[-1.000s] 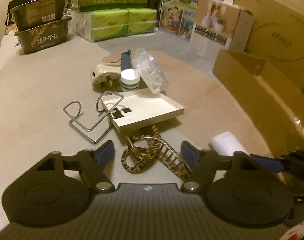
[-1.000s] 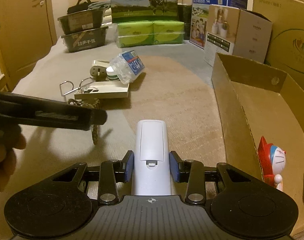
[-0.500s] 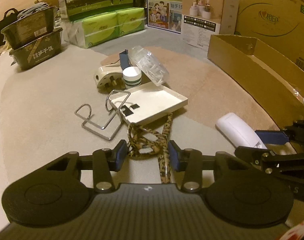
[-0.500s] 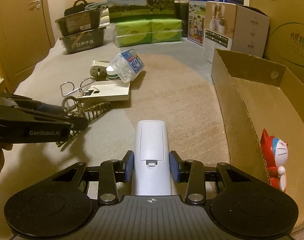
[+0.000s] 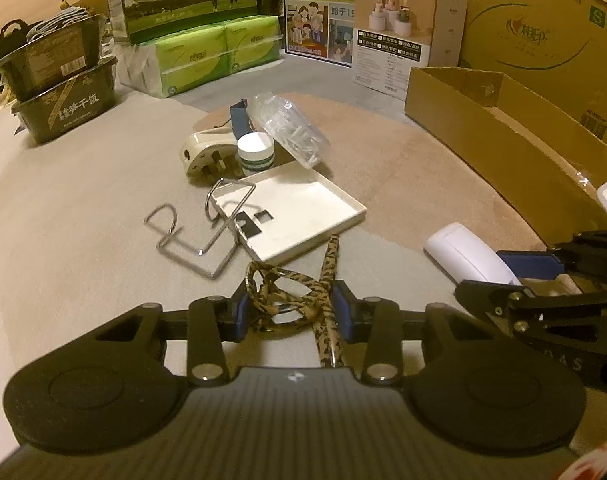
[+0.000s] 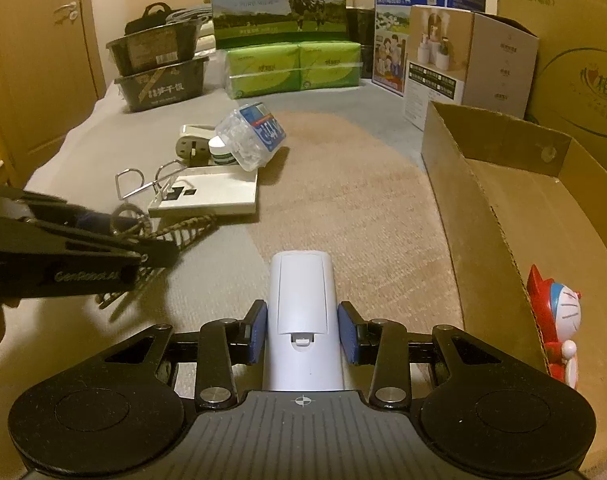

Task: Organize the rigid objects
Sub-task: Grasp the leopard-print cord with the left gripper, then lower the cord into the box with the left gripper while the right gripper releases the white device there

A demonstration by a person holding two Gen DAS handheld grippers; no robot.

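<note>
My left gripper (image 5: 291,312), jaws closing on the leopard-print hair claw (image 5: 299,300) at lower centre, could lose its thin frame; my right gripper (image 6: 302,332) stays clamped on the white remote (image 6: 302,312).

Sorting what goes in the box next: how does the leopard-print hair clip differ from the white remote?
The hair clip is brown-spotted, open and toothed; the remote is plain white and solid. The clip sits between the closing pads of the left tool; the remote is clamped in the right tool. Both are rigid and hand-sized.
</note>
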